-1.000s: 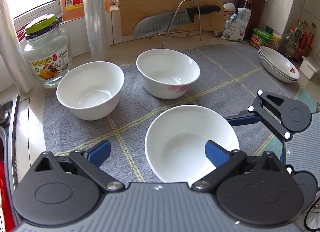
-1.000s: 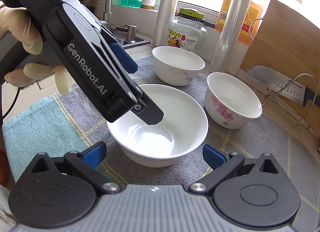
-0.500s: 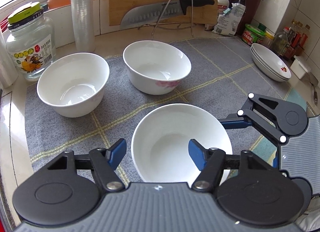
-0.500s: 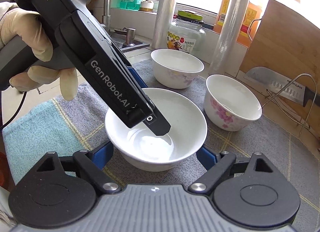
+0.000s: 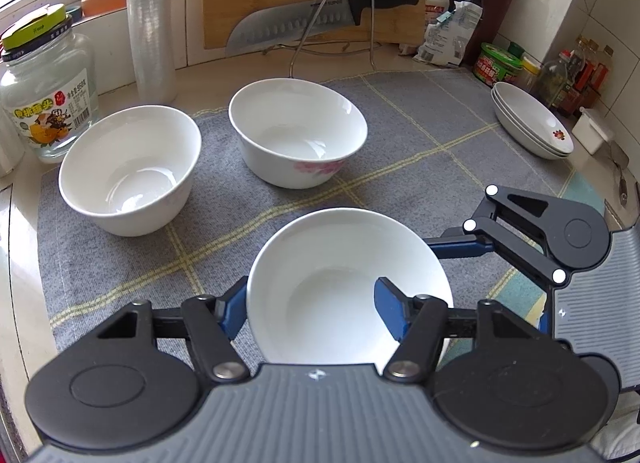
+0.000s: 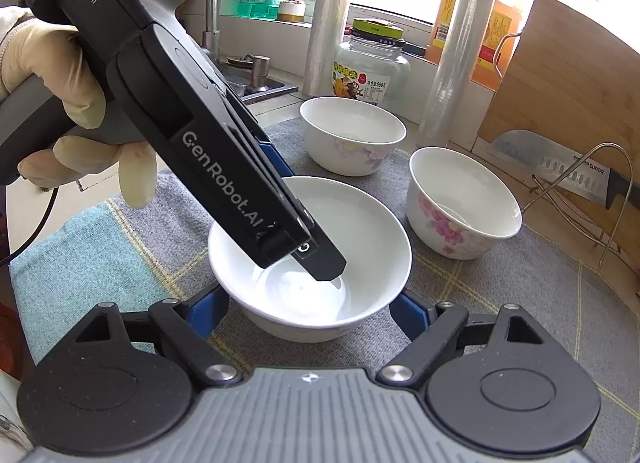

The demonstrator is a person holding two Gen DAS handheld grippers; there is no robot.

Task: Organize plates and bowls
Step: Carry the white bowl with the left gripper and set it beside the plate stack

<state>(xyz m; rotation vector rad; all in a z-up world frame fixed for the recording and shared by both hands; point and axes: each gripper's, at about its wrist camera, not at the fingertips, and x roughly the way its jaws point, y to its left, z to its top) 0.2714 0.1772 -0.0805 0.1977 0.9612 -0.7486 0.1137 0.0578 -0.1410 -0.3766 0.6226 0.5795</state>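
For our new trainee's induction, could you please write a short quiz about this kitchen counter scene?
1. How many bowls stand on the grey mat?
2. True or false: the left hand-held gripper has one finger inside the near bowl and one outside.
3. Where is the stack of plates? A) far right, by the bottles; B) inside the near bowl; C) on the mat's near-left corner.
Key: 1 three; 2 true; 3 A.
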